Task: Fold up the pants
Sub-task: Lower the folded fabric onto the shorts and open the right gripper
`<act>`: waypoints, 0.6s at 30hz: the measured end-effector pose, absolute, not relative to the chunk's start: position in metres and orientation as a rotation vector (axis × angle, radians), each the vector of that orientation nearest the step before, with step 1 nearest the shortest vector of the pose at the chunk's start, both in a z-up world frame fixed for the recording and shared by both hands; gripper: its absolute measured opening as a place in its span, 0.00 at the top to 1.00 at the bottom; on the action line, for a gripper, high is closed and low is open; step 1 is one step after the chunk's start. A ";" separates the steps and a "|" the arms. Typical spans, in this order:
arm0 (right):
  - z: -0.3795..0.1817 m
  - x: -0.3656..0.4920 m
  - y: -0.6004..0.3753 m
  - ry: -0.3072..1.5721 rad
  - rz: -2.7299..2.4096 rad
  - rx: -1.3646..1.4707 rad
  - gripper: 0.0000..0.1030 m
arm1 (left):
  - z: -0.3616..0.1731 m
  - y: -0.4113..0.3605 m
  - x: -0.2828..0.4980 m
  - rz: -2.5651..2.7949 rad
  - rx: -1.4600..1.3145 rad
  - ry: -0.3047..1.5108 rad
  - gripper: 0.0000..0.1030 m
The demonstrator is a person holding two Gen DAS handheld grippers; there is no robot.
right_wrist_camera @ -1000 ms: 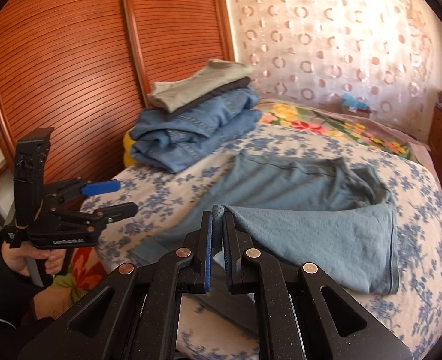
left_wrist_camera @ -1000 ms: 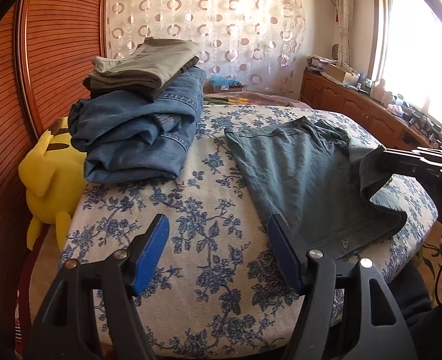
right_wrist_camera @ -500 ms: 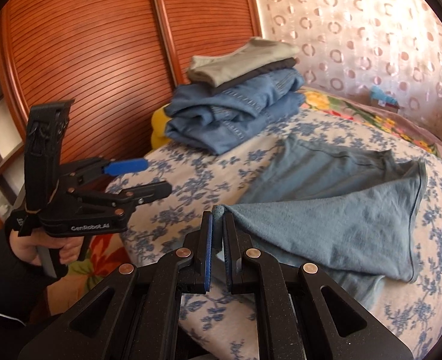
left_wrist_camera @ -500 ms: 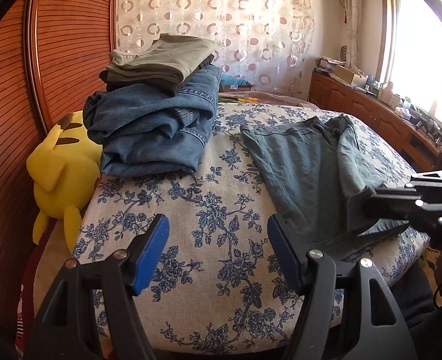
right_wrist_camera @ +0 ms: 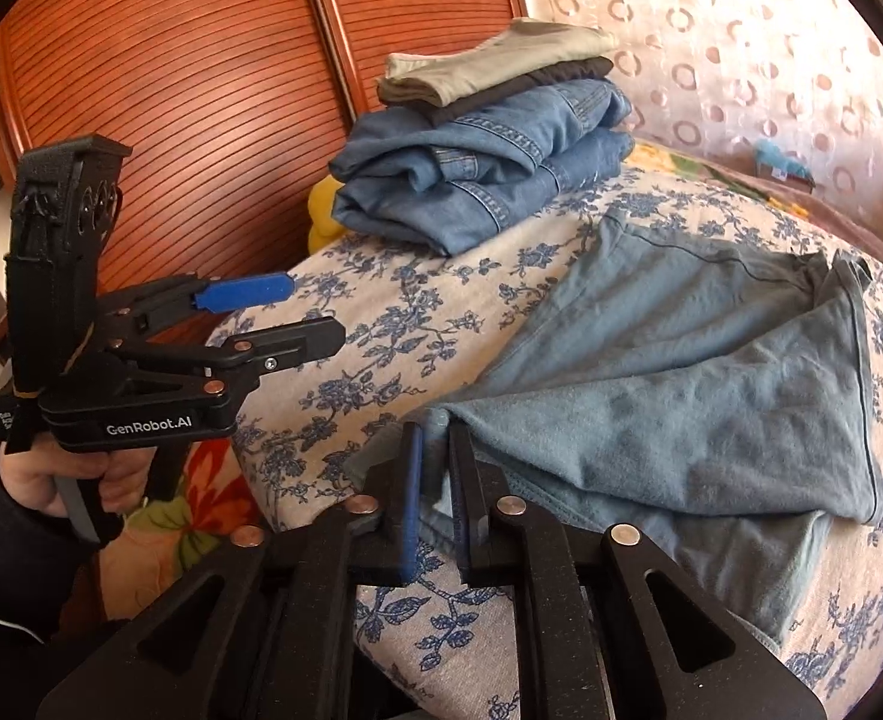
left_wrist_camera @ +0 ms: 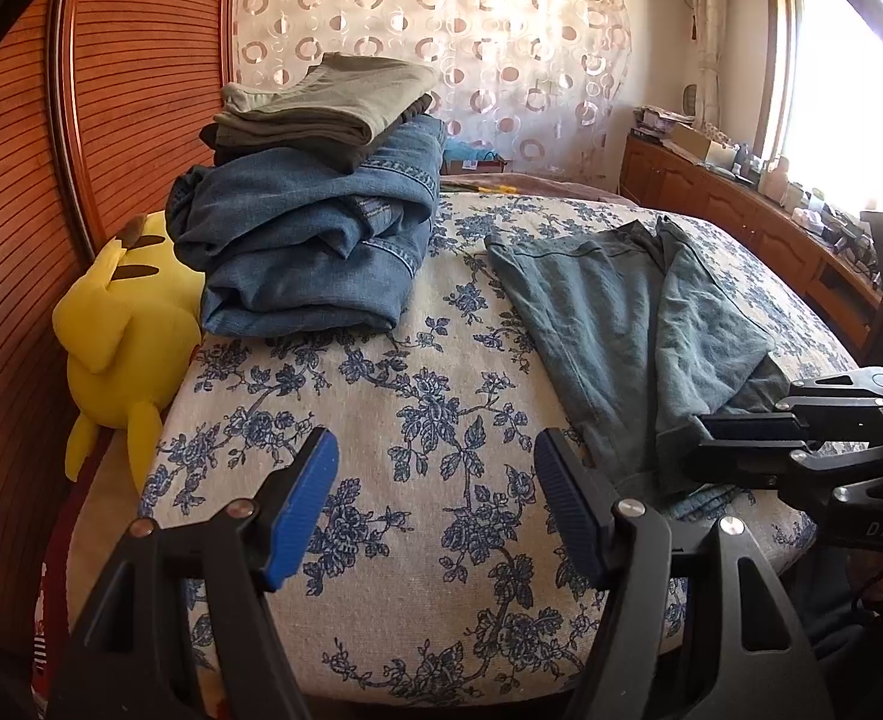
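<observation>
Grey-blue pants [left_wrist_camera: 609, 312] lie on the floral bed, one leg folded over the other; they also show in the right wrist view [right_wrist_camera: 711, 372]. My right gripper [right_wrist_camera: 438, 450] holds the hem corner of the upper leg at the bed's near edge, jaws slightly parted around the cloth; it shows at the right of the left wrist view [left_wrist_camera: 690, 435]. My left gripper [left_wrist_camera: 435, 480] is open and empty above the bedspread, left of the pants; it also shows in the right wrist view [right_wrist_camera: 306, 315].
A stack of folded jeans [left_wrist_camera: 315, 240] and khaki trousers [left_wrist_camera: 327, 102] sits at the bed's far left. A yellow plush toy [left_wrist_camera: 123, 336] leans between bed and wooden wardrobe [left_wrist_camera: 9, 240]. A wooden cabinet [left_wrist_camera: 741, 222] runs under the window on the right.
My right gripper has carried the pant leg's hem across over the other leg toward the bed's near edge. Its jaws have parted slightly. The left gripper stays open.
</observation>
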State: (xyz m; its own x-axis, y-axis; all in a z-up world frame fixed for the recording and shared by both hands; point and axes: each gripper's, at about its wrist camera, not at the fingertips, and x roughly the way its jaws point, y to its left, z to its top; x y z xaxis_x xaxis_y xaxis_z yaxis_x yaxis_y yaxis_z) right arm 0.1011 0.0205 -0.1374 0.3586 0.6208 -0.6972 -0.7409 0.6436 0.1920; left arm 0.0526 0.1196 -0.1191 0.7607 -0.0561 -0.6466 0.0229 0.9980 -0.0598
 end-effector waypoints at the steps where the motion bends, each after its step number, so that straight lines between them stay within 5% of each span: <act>1: -0.137 0.102 0.018 0.821 0.882 -0.158 0.83 | -0.119 0.119 0.053 -0.044 -0.051 0.706 0.34; 18: -0.107 0.116 -0.086 0.684 0.595 -0.147 0.60 | -0.108 0.076 0.061 -0.147 -0.004 0.687 0.34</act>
State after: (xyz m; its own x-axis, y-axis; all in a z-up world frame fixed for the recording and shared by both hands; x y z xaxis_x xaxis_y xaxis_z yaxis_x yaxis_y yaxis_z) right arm 0.1164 -0.0856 -0.1070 0.6170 0.4680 -0.6327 -0.5615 0.8251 0.0628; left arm 0.0607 0.0765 -0.1081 0.7630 -0.1362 -0.6320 0.1334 0.9897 -0.0522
